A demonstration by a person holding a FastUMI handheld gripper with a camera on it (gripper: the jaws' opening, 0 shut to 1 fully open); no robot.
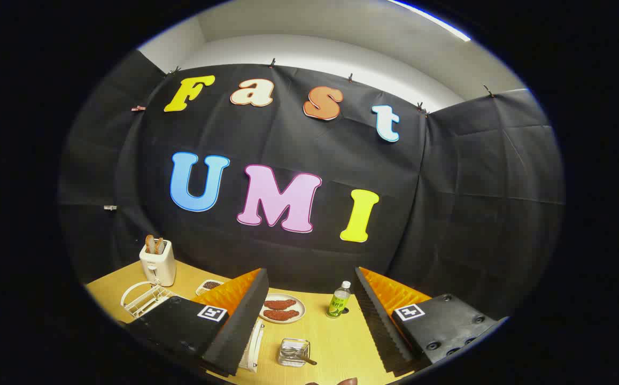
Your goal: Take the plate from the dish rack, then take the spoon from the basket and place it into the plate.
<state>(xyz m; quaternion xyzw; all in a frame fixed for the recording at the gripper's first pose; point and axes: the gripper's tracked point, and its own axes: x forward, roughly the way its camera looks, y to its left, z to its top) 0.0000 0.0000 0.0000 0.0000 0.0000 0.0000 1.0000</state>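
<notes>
While the hand-held gripper (309, 321) gapes, spoon (300, 354) in basket (294, 352) between fingers

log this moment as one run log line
gripper: open, raised above table, holding nothing | spoon: in basket, between fingers | white plate: beside left finger | task: not started

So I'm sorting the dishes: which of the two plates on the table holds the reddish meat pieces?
The round white plate just beyond the open tool, between its fingers. The smaller dish, nearer the toaster, holds dark bits instead.
</notes>
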